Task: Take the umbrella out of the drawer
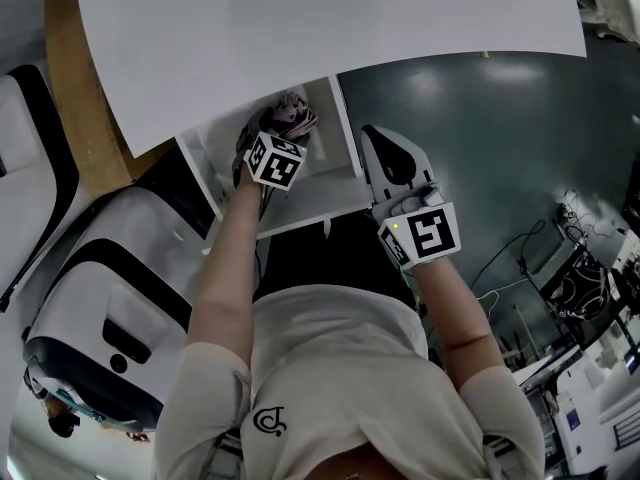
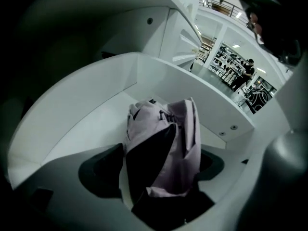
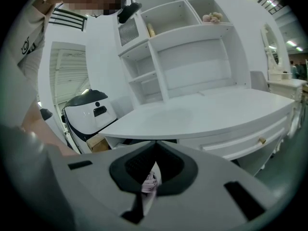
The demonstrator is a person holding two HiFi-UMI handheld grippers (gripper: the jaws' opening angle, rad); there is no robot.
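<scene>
The drawer (image 1: 318,200) is seen pulled out from under the white desk (image 1: 330,28), and the umbrella (image 2: 163,143) is found lying inside it, a lilac folded bundle with dark folds showing, set against the far wall. The left gripper (image 2: 156,170) is held down in the drawer, pointed steeply at the bundle. Its jaws are spread as wide as they go, one dark pad on either side of the umbrella, and no pressing of the cloth can be made out, so nothing is gripped. The right gripper (image 3: 155,147) is kept outside, by the drawer's right front corner, its jaw tips brought together on nothing.

The umbrella is judged light, with loose, slack fabric over a stiff core of ribs and shaft. Slipping is to be expected if only a flap of cloth is pinched. A hold across the thick middle of the bundle is advised, where the firm core can be clamped, so that it is lifted level and clear of the drawer wall.
</scene>
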